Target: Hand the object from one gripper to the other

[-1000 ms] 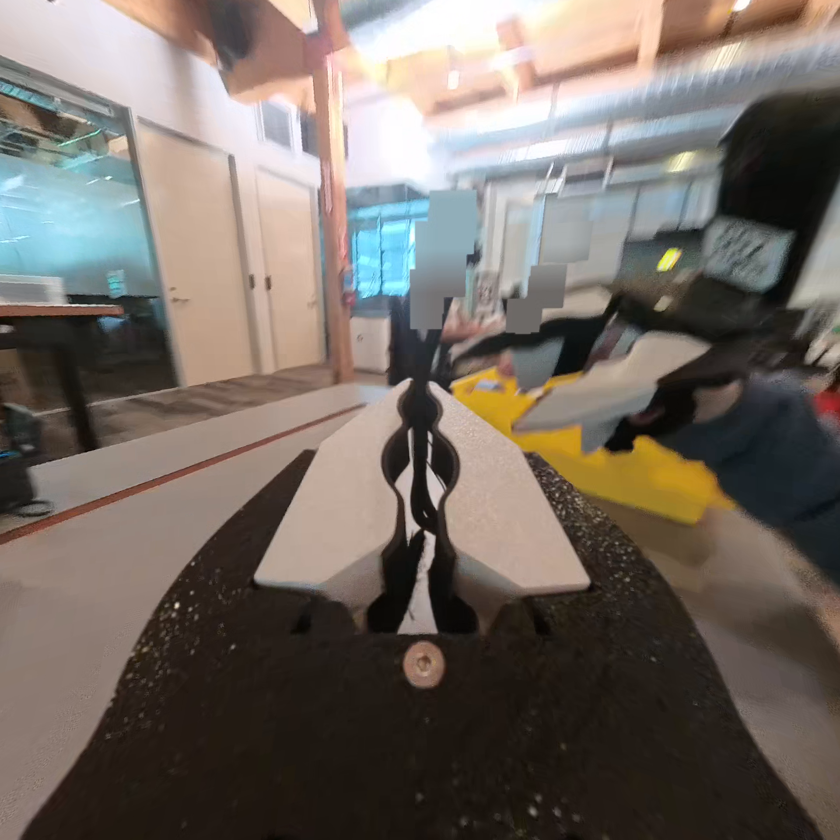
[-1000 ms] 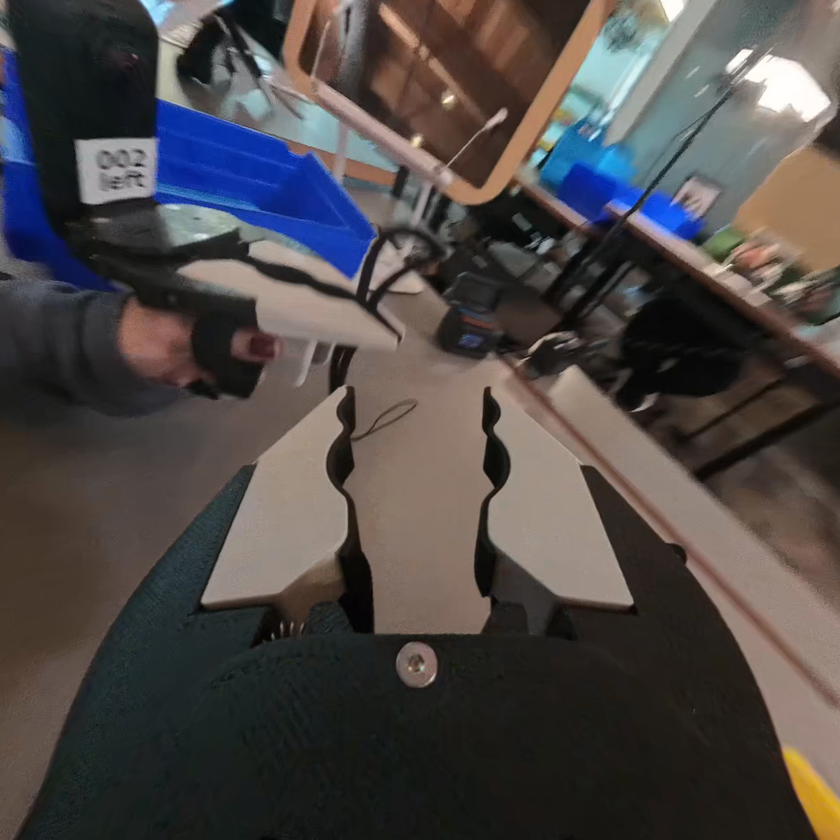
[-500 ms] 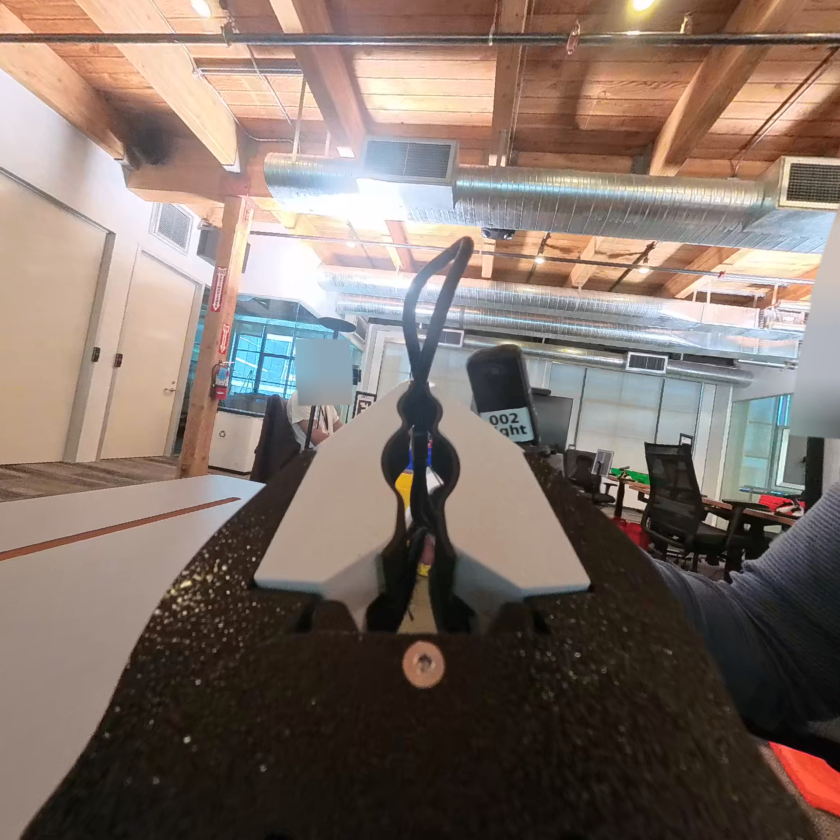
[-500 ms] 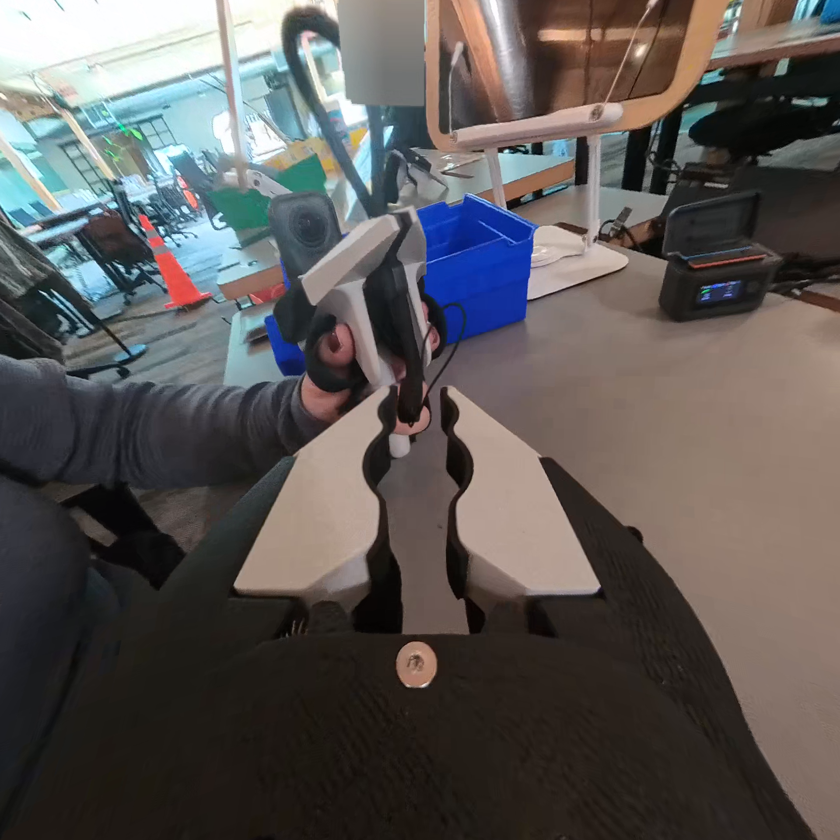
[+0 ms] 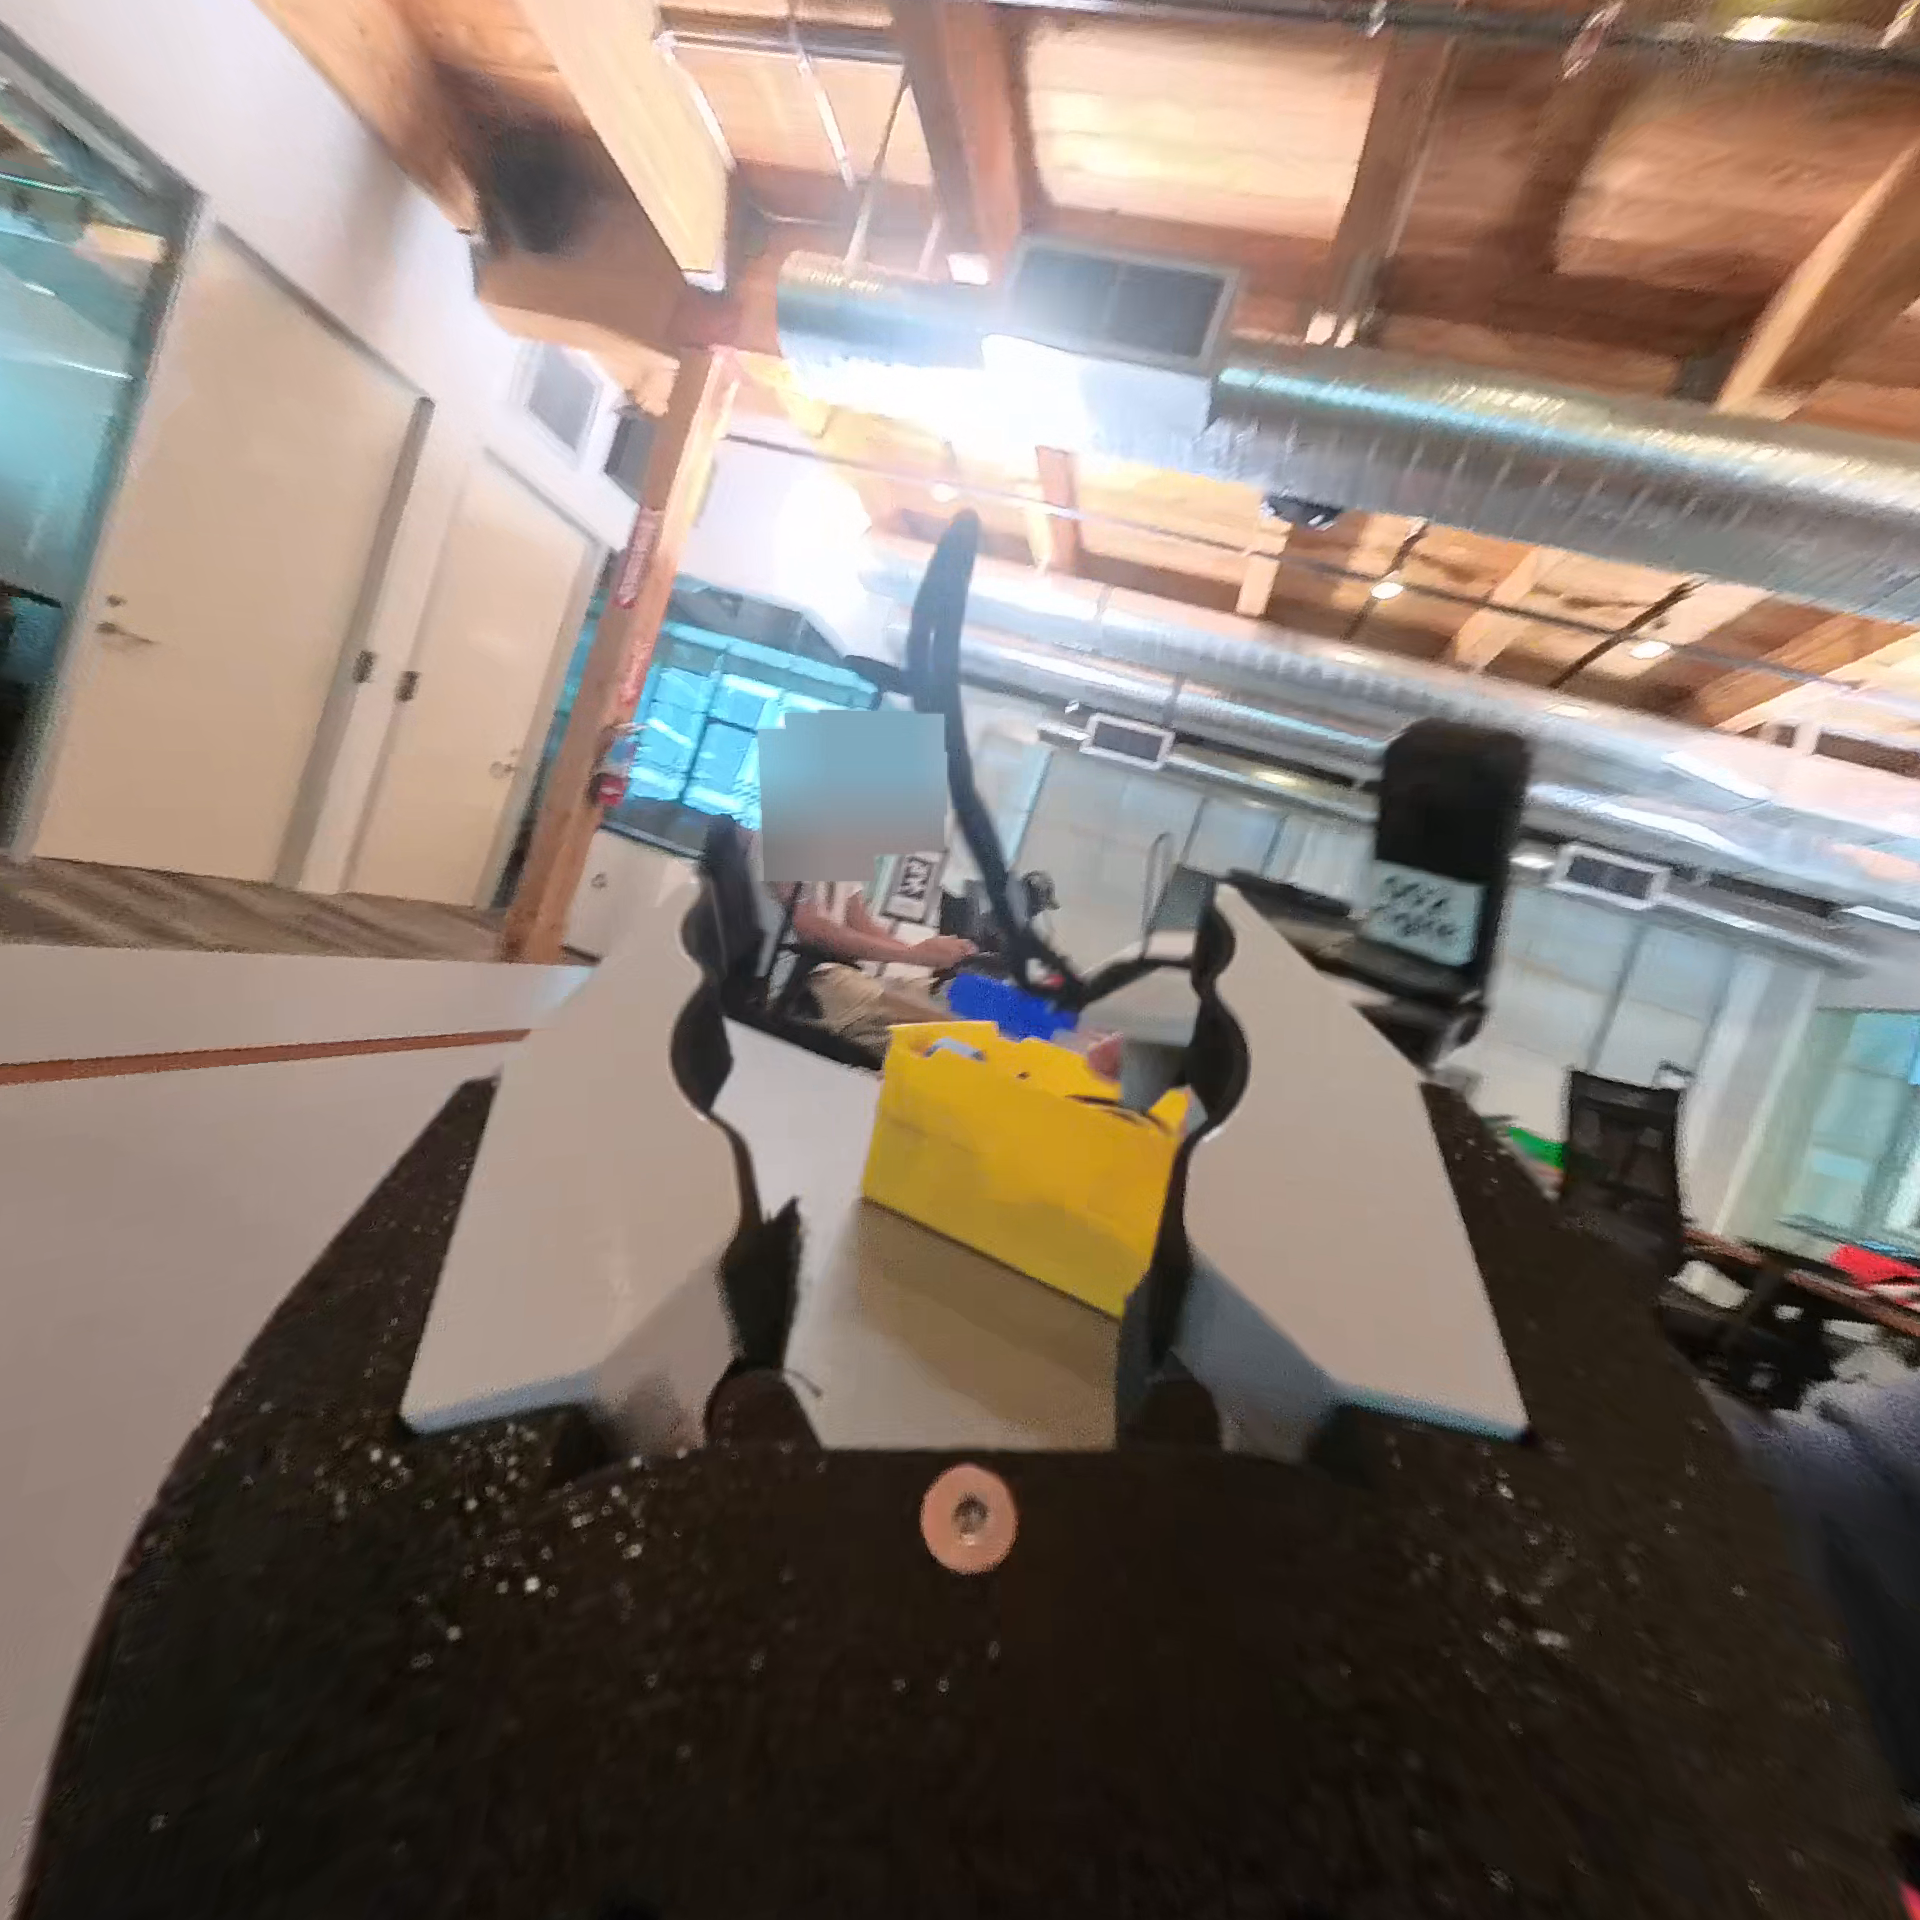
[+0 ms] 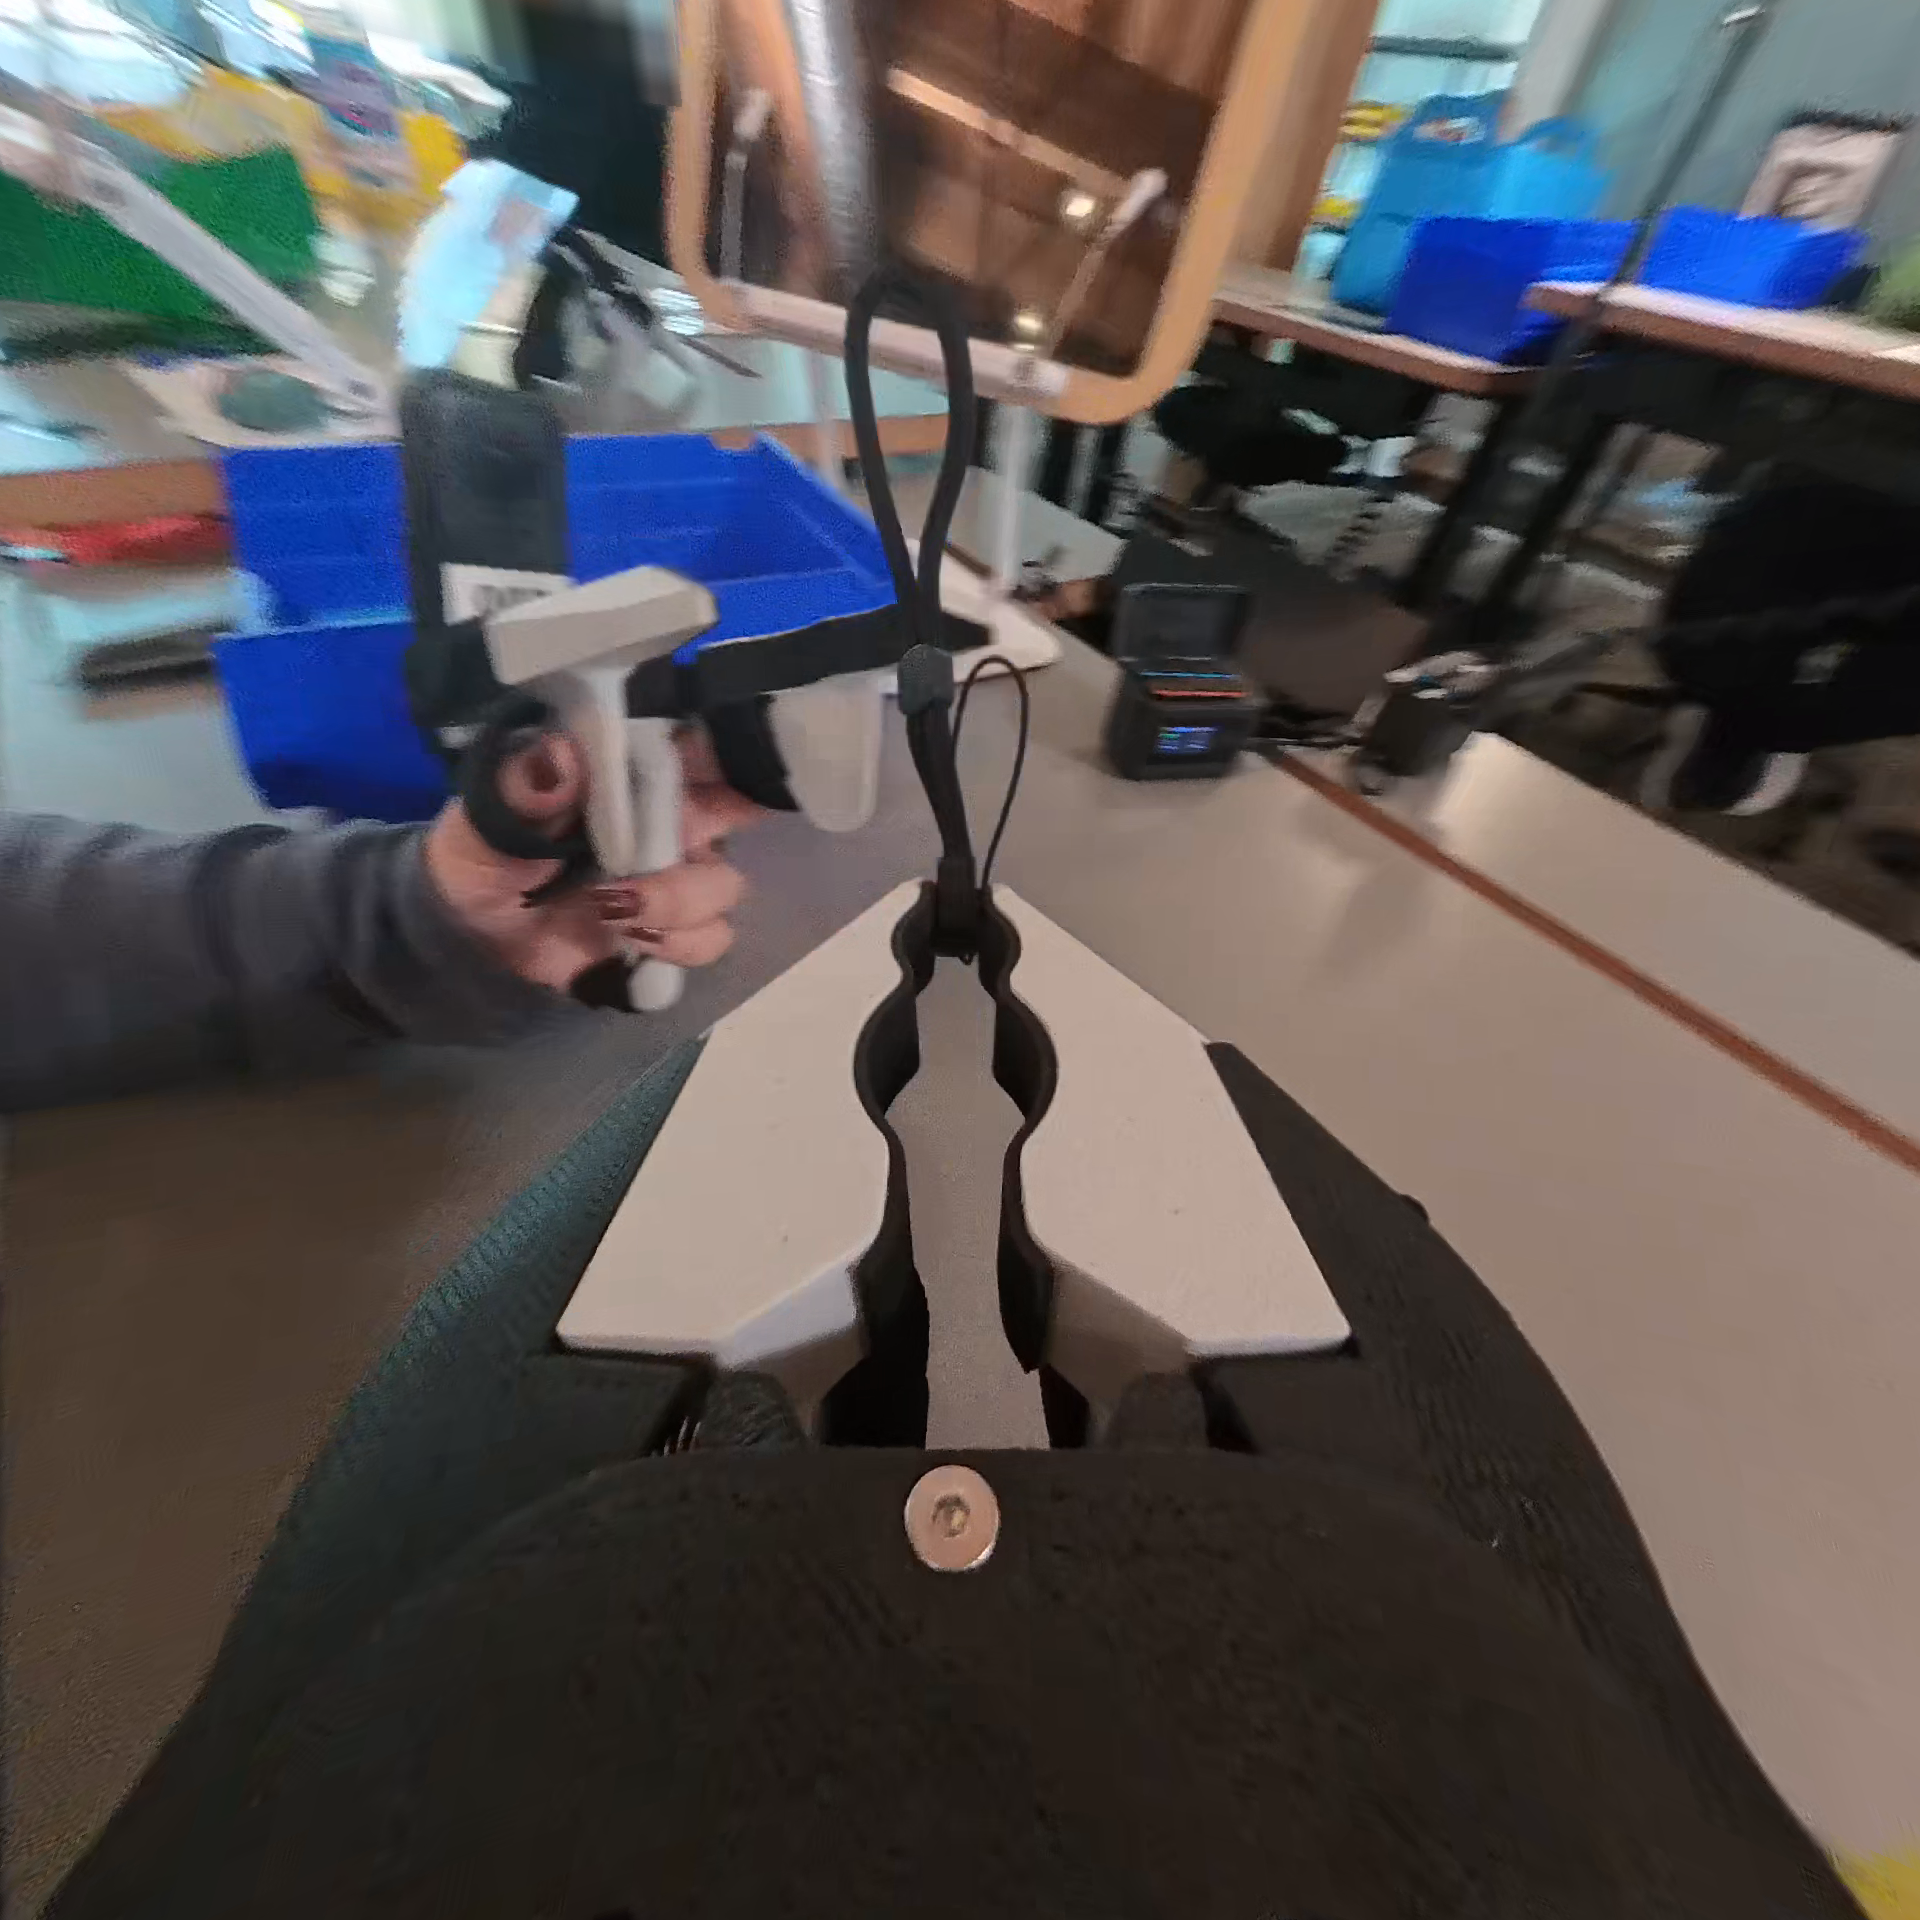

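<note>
The right gripper (image 6: 951,920) is clenched at its fingertips on the lower end of a black cord loop (image 6: 914,488), which stands up from the tips, with a small slider bead partway up and a thinner side loop beside it. The left gripper (image 5: 951,935) has its jaws spread wide, nothing between them. In the left wrist view the cord loop (image 5: 951,707) rises just beyond the left gripper's tips, above the yellow bin (image 5: 1013,1164) that sits on the grey table (image 5: 208,1195). In the right wrist view the left gripper (image 6: 727,665) sits left of the cord loop, held by a hand (image 6: 613,894) in a dark sleeve. Behind the cord loop a blue bin (image 6: 332,686) rests on the table (image 6: 1351,1039); right of the loop is a small black box with a lit screen (image 6: 1179,691). A wood-framed mirror (image 6: 997,156) stands behind the loop's top.
</note>
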The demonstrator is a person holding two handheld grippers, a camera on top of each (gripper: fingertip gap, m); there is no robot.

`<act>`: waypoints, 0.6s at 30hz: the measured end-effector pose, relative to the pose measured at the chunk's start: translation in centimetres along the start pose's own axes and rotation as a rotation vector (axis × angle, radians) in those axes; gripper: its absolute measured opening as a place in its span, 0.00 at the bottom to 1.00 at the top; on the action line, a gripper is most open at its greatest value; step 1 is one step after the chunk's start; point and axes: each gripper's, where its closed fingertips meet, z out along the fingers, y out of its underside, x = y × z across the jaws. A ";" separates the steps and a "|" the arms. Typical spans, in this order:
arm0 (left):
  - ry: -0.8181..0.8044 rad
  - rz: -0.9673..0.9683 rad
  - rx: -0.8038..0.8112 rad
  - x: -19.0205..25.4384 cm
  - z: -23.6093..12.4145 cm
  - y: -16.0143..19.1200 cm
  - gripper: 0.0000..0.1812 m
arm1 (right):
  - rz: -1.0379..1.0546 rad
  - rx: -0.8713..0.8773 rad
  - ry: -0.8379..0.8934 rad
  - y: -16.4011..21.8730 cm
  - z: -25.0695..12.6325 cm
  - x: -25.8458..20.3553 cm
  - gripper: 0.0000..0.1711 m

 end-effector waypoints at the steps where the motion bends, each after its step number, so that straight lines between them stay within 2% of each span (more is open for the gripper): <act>1: -0.036 0.033 -0.006 -0.5 -0.1 0.2 0.50 | -0.020 -0.011 0.060 -0.3 -1.0 1.1 0.03; 4: -0.163 0.184 -0.027 -2.3 -0.8 0.6 0.50 | -0.046 -0.051 0.190 -1.7 -4.9 3.1 0.03; 7: -0.286 0.420 -0.098 -4.5 -1.7 1.7 0.47 | -0.119 -0.123 0.416 -2.5 -10.2 5.8 0.03; 9: -0.297 0.421 -0.116 -4.8 -1.6 1.8 0.46 | -0.118 -0.193 0.584 -2.0 -14.3 8.1 0.03; 14: -0.269 0.441 -0.138 -4.3 -1.3 2.4 0.43 | 0.011 -0.464 0.923 3.4 -23.8 13.4 0.03; 18: -0.254 0.451 -0.163 -4.1 -1.1 2.9 0.41 | 0.142 -0.656 0.994 8.5 -26.8 15.2 0.03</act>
